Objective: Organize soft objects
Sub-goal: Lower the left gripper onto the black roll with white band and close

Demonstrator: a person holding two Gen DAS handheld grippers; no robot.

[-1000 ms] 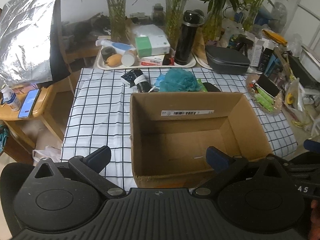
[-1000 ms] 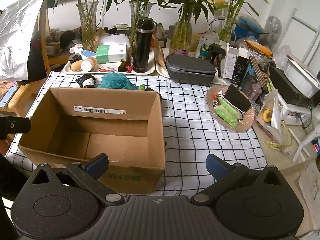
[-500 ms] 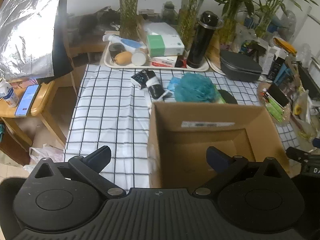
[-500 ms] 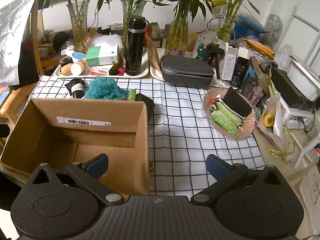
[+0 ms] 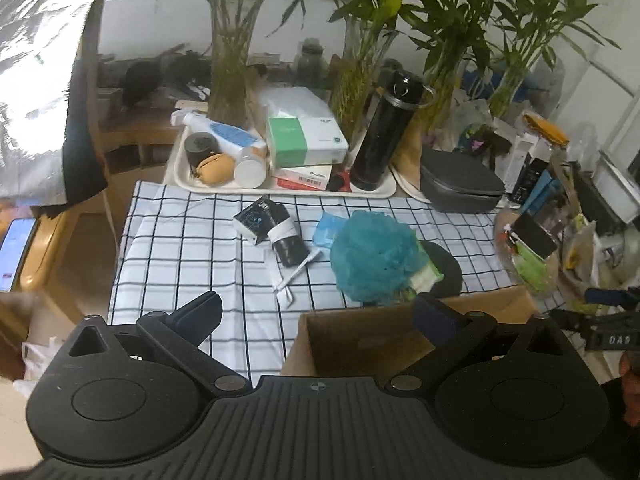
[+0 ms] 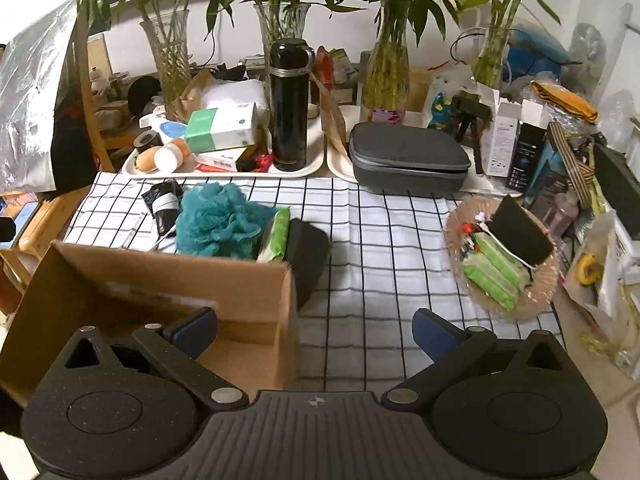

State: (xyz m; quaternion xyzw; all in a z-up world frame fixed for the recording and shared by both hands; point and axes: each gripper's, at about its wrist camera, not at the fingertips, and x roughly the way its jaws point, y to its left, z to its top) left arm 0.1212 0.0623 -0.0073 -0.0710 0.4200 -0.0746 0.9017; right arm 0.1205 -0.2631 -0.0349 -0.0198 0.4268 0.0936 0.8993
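Nearest us, our left gripper is spread wide and holds nothing, one finger over the checked cloth and the other over the far wall of the box. Our right gripper is likewise wide and empty; its left finger sits above the box interior and its right finger above bare cloth.

The open box stands between us and the soft things. Just behind its far wall lies the teal loofah, touching a green wipes pack and a black pad on its right side. A pale blue sachet lies just left of the loofah, and beside that a black roll, a small dark carton and white swabs.

To the right on the cloth, a woven basket holds more green packs and a black sponge.

Farther back, a white tray carries a black flask, a green tissue box and small bottles. A grey case rests on a second tray beside it. Vases of bamboo line the wall behind, with boxes and bags crowding the right edge.
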